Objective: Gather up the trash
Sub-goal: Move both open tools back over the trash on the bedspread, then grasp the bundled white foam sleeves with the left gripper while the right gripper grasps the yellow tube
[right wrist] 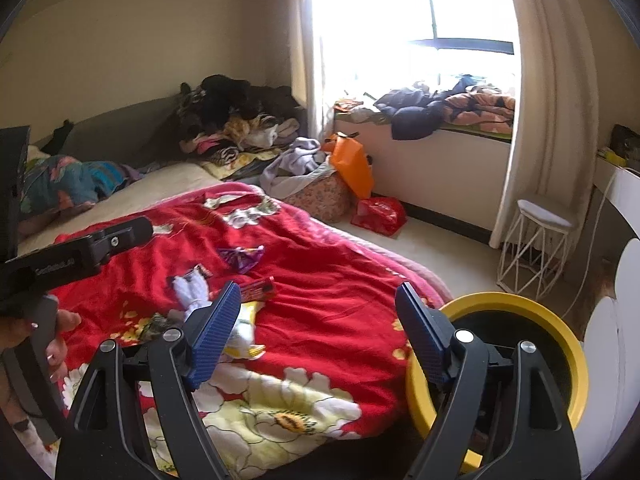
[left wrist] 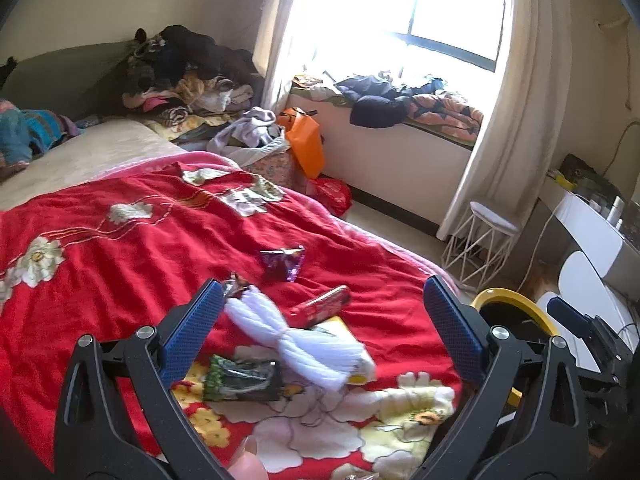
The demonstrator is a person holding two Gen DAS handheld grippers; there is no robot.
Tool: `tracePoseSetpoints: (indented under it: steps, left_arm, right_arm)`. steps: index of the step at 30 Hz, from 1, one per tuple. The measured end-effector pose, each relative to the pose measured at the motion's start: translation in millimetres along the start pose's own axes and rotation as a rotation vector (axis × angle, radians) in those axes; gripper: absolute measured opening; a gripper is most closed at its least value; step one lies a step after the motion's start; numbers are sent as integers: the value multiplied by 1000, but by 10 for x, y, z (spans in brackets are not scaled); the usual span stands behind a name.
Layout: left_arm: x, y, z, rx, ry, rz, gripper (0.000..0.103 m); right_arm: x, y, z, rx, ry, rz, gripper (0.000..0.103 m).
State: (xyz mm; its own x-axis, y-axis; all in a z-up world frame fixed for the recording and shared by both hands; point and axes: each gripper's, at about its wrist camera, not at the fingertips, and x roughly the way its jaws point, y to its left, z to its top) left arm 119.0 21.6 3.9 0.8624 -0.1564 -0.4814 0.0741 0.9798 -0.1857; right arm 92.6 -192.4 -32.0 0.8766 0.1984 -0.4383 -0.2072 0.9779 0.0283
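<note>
Trash lies on the red flowered blanket (left wrist: 120, 240): a purple wrapper (left wrist: 284, 264), a red packet (left wrist: 320, 307), a white yarn bundle (left wrist: 296, 340) over a yellow packet (left wrist: 344, 330), and a dark green packet (left wrist: 242, 378). My left gripper (left wrist: 320, 328) is open, its jaws on either side of the yarn bundle, just above it. My right gripper (right wrist: 318, 332) is open and empty above the blanket's edge, next to a yellow-rimmed black bin (right wrist: 520, 308). The purple wrapper (right wrist: 242, 258), red packet (right wrist: 260, 289) and yarn (right wrist: 192, 290) also show in the right wrist view.
The bin (left wrist: 504, 300) stands on the floor at the bed's right side. A white wire stool (right wrist: 536, 240) stands by the curtain. Clothes (right wrist: 236, 120) are piled at the bed's head. An orange bag (right wrist: 354, 164) and a red bag (right wrist: 378, 210) lie near the window seat.
</note>
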Motion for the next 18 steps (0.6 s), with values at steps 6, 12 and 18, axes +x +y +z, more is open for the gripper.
tracePoseSetpoints:
  steps: [6, 12, 18]
  left_arm:
    - [-15, 203, 9, -32, 0, 25, 92]
    - [23, 430, -42, -65, 28, 55, 92]
    - [54, 612, -123, -98, 58, 45, 92]
  right_arm:
    - [99, 179, -30, -28, 22, 44, 77]
    - [232, 352, -83, -55, 47, 83, 77]
    - [465, 423, -200, -69, 102, 95, 77]
